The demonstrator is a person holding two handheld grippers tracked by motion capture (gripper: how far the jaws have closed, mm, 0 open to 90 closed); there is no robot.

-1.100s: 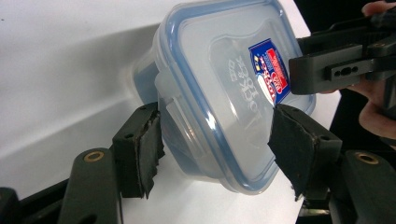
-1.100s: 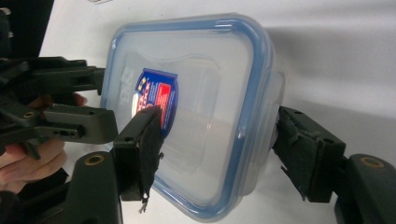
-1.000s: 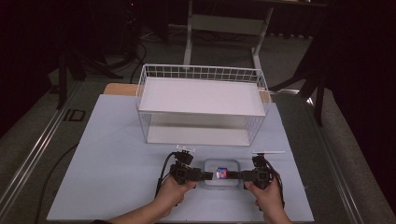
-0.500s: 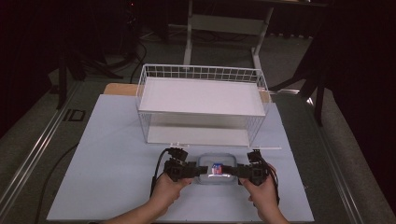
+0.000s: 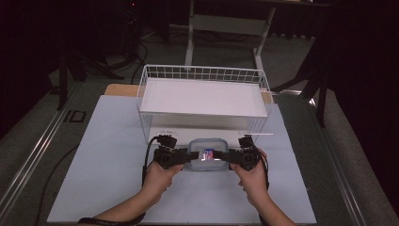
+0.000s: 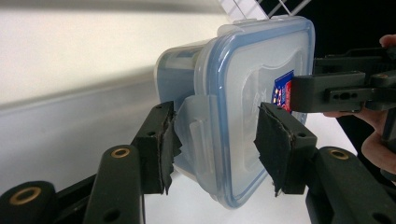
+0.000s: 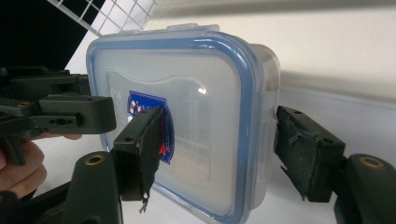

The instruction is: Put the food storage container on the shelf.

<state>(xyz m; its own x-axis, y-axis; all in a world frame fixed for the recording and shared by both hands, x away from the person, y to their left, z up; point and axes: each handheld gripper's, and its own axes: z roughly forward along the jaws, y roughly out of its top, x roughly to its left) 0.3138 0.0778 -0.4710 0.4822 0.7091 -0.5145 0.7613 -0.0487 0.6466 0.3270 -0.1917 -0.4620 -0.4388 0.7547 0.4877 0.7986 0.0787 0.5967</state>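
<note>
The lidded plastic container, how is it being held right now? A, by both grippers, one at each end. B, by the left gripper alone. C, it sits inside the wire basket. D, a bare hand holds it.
A: the container sits between the left gripper and the right gripper, each with its jaws closed over one end, in front of the wire basket.

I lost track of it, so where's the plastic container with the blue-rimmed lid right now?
In the high view the container sits near the table's front middle, between the left gripper and right gripper, just before the white wire basket.
</note>
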